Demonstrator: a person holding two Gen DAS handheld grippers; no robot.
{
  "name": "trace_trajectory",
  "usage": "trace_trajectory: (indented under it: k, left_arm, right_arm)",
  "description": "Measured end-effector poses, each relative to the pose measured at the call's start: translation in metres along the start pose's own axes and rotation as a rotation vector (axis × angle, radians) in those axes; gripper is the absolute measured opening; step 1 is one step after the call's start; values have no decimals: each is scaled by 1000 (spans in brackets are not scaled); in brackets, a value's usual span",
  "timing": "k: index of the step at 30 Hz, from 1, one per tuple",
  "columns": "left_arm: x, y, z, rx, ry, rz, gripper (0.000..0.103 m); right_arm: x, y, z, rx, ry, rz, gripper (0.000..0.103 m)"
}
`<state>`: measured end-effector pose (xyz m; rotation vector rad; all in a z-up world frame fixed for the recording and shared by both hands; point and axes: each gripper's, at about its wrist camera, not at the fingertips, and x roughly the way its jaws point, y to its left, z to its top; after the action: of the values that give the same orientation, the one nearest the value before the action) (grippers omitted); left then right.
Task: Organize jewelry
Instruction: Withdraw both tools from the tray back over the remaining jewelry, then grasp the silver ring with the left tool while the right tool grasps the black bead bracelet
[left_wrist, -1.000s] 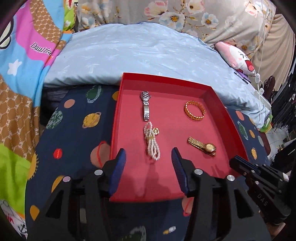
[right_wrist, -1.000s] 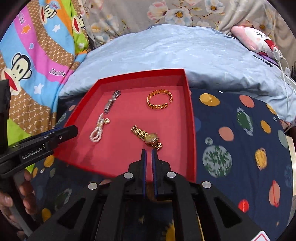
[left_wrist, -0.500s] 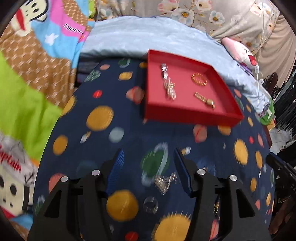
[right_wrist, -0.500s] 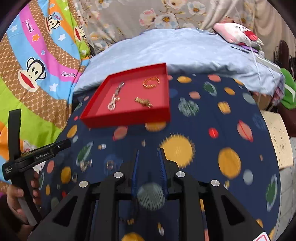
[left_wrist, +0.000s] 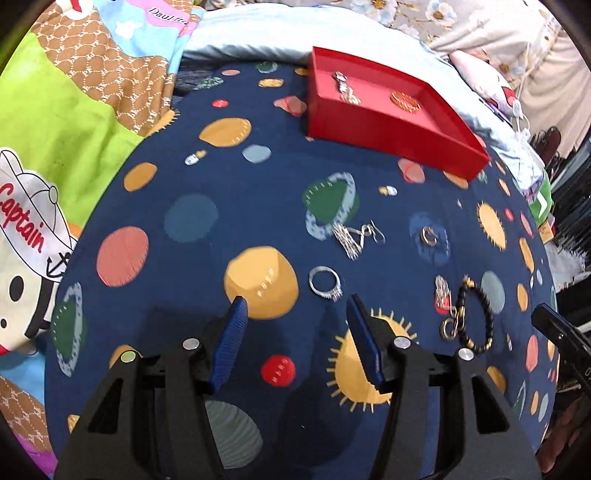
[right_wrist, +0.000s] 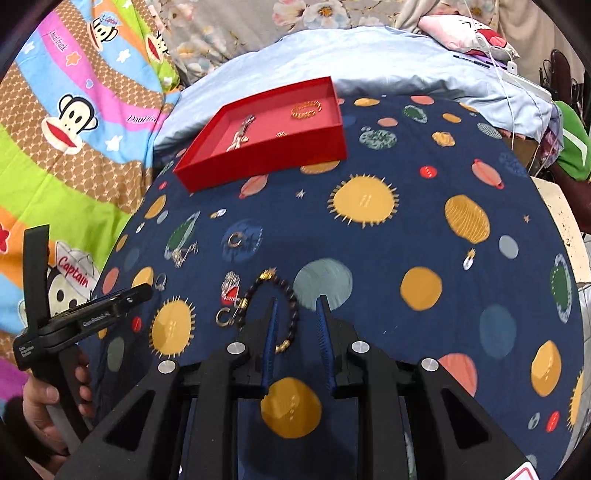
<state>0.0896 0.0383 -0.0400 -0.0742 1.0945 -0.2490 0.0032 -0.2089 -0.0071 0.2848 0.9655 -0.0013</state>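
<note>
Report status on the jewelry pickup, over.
Left gripper open, silver ring just ahead. Right gripper open by black bead bracelet. Red tray far side. Path unobstructed.

The right gripper (right_wrist: 295, 314) hangs over a navy planet-print cloth (right_wrist: 406, 229) with its blue-padded jaws parted and nothing between them. A dark beaded bracelet (right_wrist: 284, 306) with gold beads lies just ahead, its right arc passing under the left finger. Beside it rest a small gold ring (right_wrist: 223, 317), a silvery pendant (right_wrist: 231, 284), a silver ring (right_wrist: 160, 281), a tangled silver chain (right_wrist: 183, 253) and another small ring (right_wrist: 235, 240). Farther back sits a red tray (right_wrist: 266, 162) holding a gold bangle (right_wrist: 306, 109) and other pieces. At the left edge a hand (right_wrist: 55, 410) grips the left gripper (right_wrist: 85, 321).
</note>
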Motion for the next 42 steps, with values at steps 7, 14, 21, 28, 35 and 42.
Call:
trace_trajectory:
  k: [7, 14, 21, 28, 35, 42]
  left_arm:
    - [9, -12, 0, 24, -18, 20, 54]
    - [16, -20, 4, 54, -36, 45, 50]
    - [18, -21, 7, 67, -46, 45, 24]
    - [15, -22, 4, 71, -37, 17, 19]
    - [4, -25, 0, 71, -38, -13, 19]
    - [-4, -30, -4, 80, -36, -25, 19]
  right_arm:
    - [1, 6, -5, -3, 9, 11, 21]
    - [1, 12, -6, -12, 8, 18, 26]
    - [3, 13, -7, -13, 13, 23, 27]
    - [9, 11, -9, -5, 29, 26, 28]
    - [20, 7, -8, -2, 46, 22, 28]
    - [35, 8, -6, -27, 61, 5, 28]
